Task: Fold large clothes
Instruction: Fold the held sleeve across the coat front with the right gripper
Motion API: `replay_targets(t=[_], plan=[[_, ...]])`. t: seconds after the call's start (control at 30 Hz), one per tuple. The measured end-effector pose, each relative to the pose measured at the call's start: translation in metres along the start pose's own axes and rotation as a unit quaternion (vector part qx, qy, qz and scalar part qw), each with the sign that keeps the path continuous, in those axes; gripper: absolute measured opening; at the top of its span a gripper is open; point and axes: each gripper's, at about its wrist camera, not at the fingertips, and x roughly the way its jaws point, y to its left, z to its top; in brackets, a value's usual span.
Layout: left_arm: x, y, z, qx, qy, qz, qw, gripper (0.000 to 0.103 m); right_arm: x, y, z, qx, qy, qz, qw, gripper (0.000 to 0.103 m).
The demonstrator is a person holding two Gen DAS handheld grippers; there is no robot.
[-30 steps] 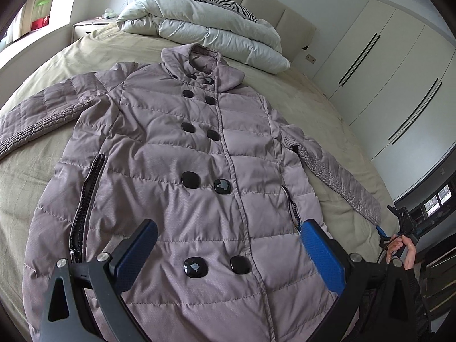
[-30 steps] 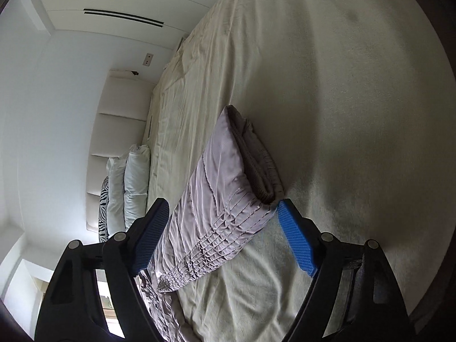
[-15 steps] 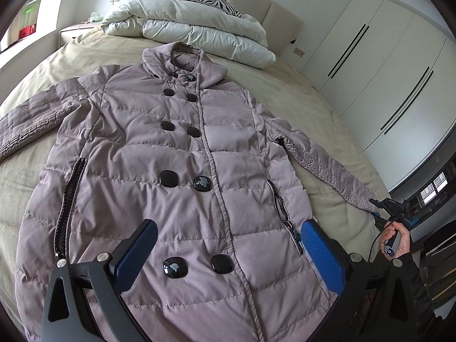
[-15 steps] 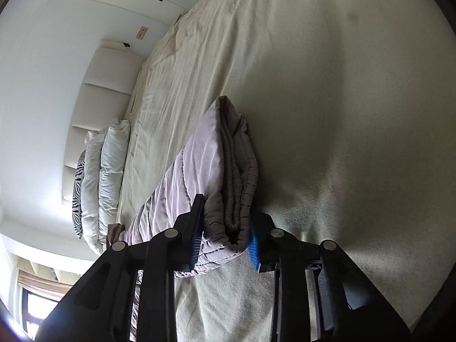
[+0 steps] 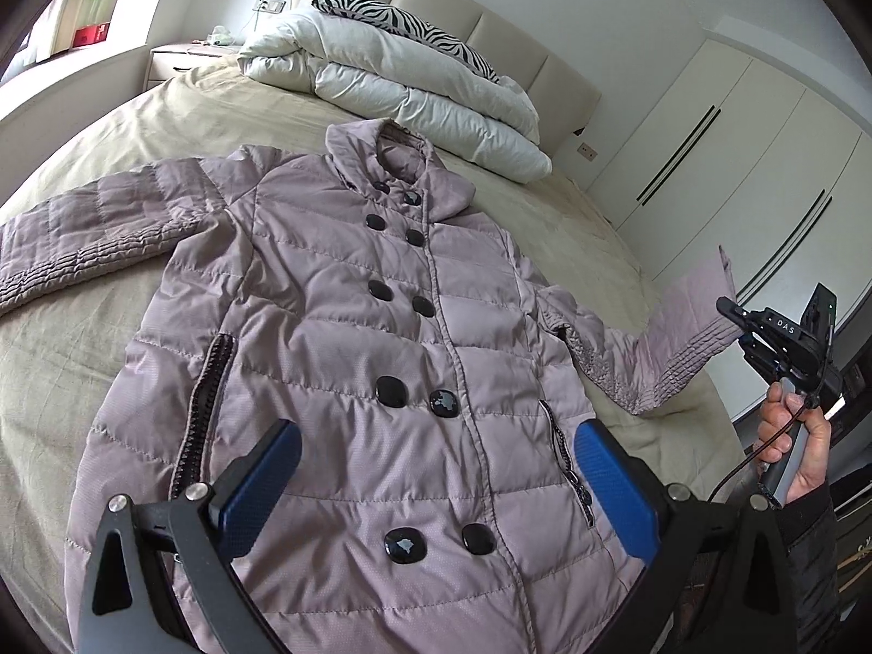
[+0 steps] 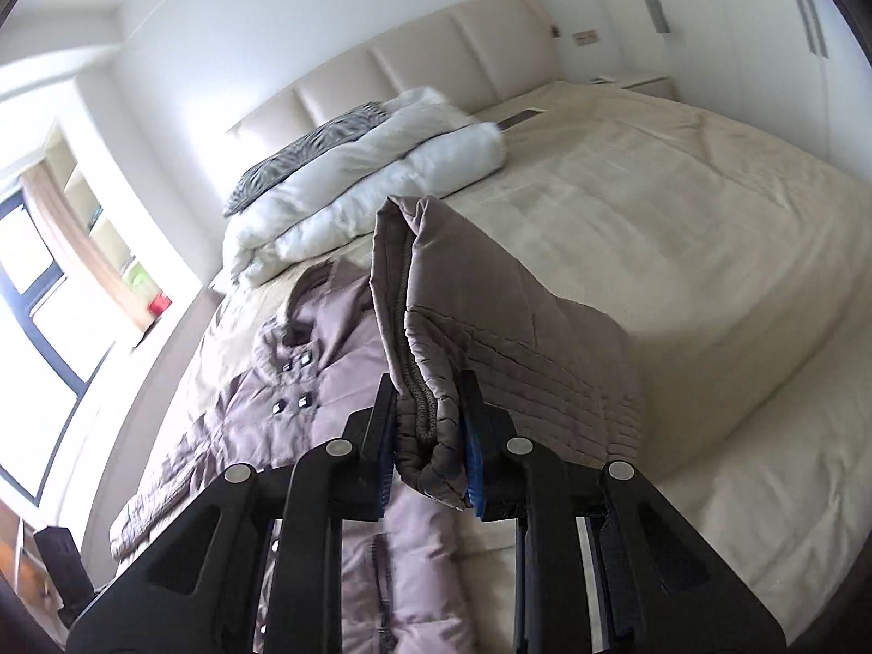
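Note:
A mauve quilted coat (image 5: 392, 359) with black buttons lies face up on the bed, collar towards the headboard, its left sleeve (image 5: 98, 240) stretched out flat. My left gripper (image 5: 436, 474) is open and empty, hovering over the coat's lower front. My right gripper (image 6: 428, 436) is shut on the cuff of the right sleeve (image 6: 490, 316) and holds it lifted off the bed. In the left wrist view that raised sleeve (image 5: 670, 338) hangs from the right gripper (image 5: 733, 313) at the bed's right side.
The beige bed (image 5: 98, 359) carries a folded white duvet (image 5: 414, 87) and a zebra pillow (image 5: 403, 22) at the padded headboard. White wardrobes (image 5: 752, 174) stand to the right. A nightstand (image 5: 185, 54) and window ledge are on the left.
My right gripper closed on the right sleeve's cuff and lifted it off the bed, swinging to face the headboard. My left gripper stayed open, drifting slightly over the coat.

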Motion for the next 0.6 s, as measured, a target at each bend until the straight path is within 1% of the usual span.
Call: replay_targets(t=[0.07, 0.17, 0.23, 0.3, 0.37, 0.43, 0.47, 0.53, 0.57, 0.6], plan=[[-0.006, 0.017, 0.002, -0.012, -0.006, 0.003, 0.9999, 0.102, 0.035, 0.056, -0.007, -0.029, 0.027, 0.024, 0.999, 0.020], [-0.014, 0.042, 0.004, -0.031, -0.013, 0.013, 0.9994, 0.102, 0.097, 0.125, -0.028, -0.058, 0.070, 0.038, 0.995, 0.020], [-0.017, 0.058, 0.005, -0.042, -0.016, 0.019, 0.9988, 0.102, 0.133, 0.159, -0.055, -0.067, 0.106, 0.043, 0.991, 0.020], [-0.017, 0.072, 0.004, -0.052, -0.015, 0.024, 0.9982, 0.102, 0.161, 0.181, -0.084, -0.080, 0.132, 0.032, 0.988, 0.022], [-0.013, 0.083, 0.004, -0.062, -0.011, 0.026, 0.9977, 0.102, 0.184, 0.188, -0.114, -0.066, 0.159, 0.046, 0.984, 0.025], [-0.005, 0.089, 0.002, -0.066, -0.004, 0.025, 0.9975, 0.102, 0.195, 0.181, -0.147, -0.040, 0.183, 0.060, 0.980, 0.025], [0.000, 0.089, 0.003, -0.066, 0.001, 0.023, 0.9975, 0.102, 0.196, 0.174, -0.163, -0.035, 0.186, 0.060, 0.980, 0.025], [0.010, 0.087, 0.002, -0.064, 0.010, 0.015, 0.9978, 0.102, 0.191, 0.169, -0.177, -0.037, 0.167, 0.068, 0.983, 0.028], [0.016, 0.084, 0.004, -0.065, 0.015, 0.011, 0.9977, 0.102, 0.188, 0.169, -0.179, -0.037, 0.162, 0.075, 0.983, 0.036], [0.023, 0.081, 0.006, -0.066, 0.021, 0.005, 0.9976, 0.102, 0.183, 0.166, -0.180, -0.031, 0.160, 0.085, 0.983, 0.054]])
